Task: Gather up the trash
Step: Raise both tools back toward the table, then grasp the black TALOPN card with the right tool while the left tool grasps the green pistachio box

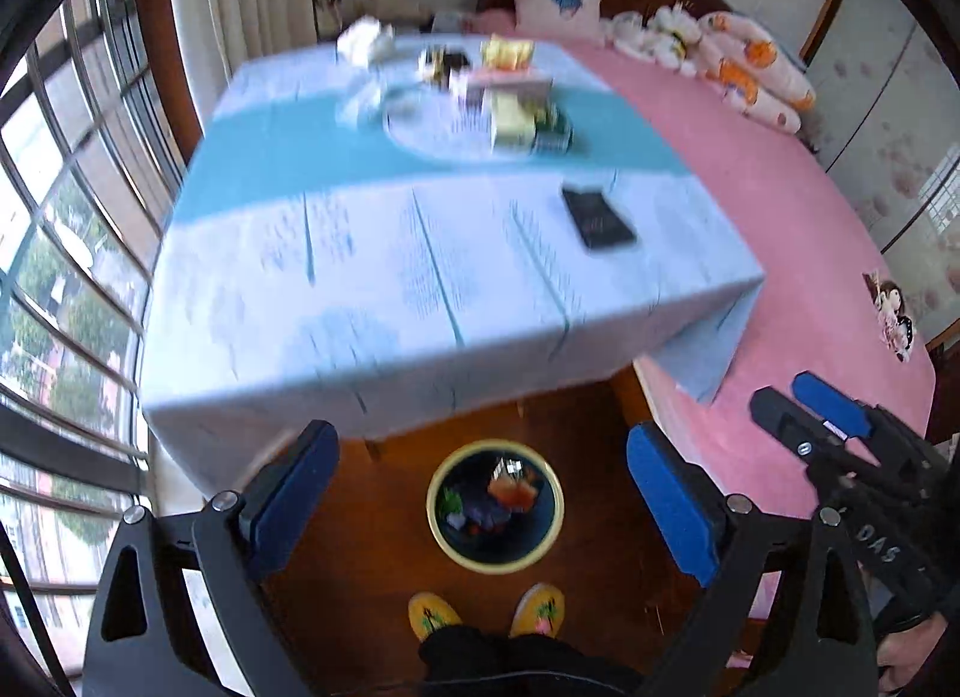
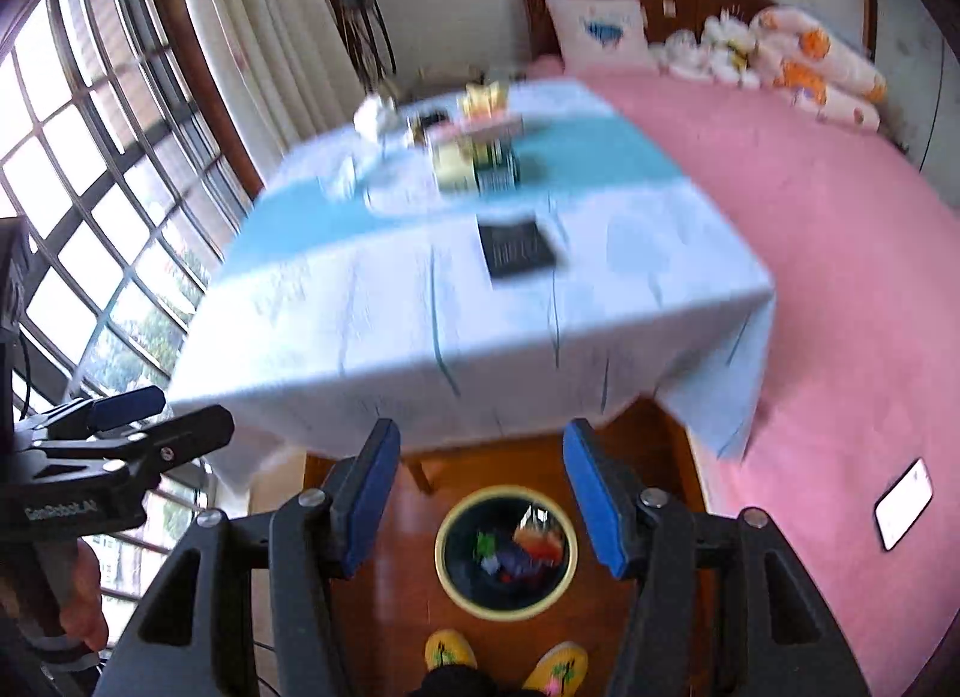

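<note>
A round bin (image 1: 495, 568) with a yellow rim stands on the wooden floor, holding colourful wrappers (image 1: 510, 490). My left gripper (image 1: 480, 439) hangs high above it, open and empty. The right wrist view shows the same bin (image 2: 507, 613) under my right gripper (image 2: 480, 439), whose jaws stand apart with nothing between them. Each gripper shows in the other's view: the right gripper (image 1: 780, 391) and the left gripper (image 2: 192, 406). On the blue-clothed table (image 1: 420, 301) beyond lie a white crumpled tissue (image 1: 363, 39), a yellow packet (image 1: 507, 51) and blurred boxes (image 1: 516, 108).
A flat black item (image 1: 597, 217) lies on the table's near right part. A pink bed (image 1: 780, 217) with pillows runs along the right; a phone (image 2: 903, 511) lies on it. Windows (image 1: 54, 277) fill the left. The person's yellow slippers (image 1: 432, 616) stand just before the bin.
</note>
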### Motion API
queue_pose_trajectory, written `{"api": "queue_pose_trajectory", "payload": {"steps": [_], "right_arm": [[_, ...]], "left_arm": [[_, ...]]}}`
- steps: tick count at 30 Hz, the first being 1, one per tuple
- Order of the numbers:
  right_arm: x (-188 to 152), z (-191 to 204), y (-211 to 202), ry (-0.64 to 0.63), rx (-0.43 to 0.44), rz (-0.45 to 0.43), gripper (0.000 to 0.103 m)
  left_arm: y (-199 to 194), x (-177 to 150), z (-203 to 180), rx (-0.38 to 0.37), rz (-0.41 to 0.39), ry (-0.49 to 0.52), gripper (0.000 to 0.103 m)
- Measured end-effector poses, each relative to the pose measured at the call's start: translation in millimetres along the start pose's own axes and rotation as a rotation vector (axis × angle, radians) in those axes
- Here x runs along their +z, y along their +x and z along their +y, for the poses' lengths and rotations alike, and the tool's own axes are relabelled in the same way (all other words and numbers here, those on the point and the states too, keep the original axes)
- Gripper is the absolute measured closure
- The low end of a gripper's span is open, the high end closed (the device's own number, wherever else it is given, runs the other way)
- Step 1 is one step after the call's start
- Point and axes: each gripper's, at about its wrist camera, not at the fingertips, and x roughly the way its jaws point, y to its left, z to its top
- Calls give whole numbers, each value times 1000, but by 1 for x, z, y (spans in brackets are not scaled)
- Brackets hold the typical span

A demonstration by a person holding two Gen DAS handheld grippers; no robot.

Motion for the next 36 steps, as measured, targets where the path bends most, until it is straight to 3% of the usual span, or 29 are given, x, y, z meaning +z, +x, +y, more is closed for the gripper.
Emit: {"api": "queue_pose_trajectory", "payload": {"steps": [6, 12, 19, 24, 27, 30, 33, 34, 36], "right_arm": [[36, 20, -21, -52, -36, -112, 45], [61, 29, -24, -79, -55, -151, 45], [89, 12, 27, -96, -67, -65, 36], [104, -9, 95, -108, -35, 37, 36], [111, -20, 143, -119, -11, 126, 36], [113, -28, 181, -125, 11, 200, 35], [113, -30, 211, -143, 16, 243, 33], [112, -30, 221, -148, 21, 258, 28], [114, -26, 225, -183, 31, 226, 25]], "left_arm": [[-25, 32, 9, 8, -88, 14, 6], [-20, 67, 14, -20, -122, 15, 6], [8, 110, 2, -29, -133, 44, 6], [53, 124, -9, 44, -121, 59, 6], [93, 128, -11, 98, -51, 28, 6], [128, 131, -11, 86, 30, -30, 7], [151, 134, -12, 112, 63, -58, 7], [156, 136, -11, 116, 68, -71, 7], [166, 139, -7, 116, 80, -105, 7]]}}
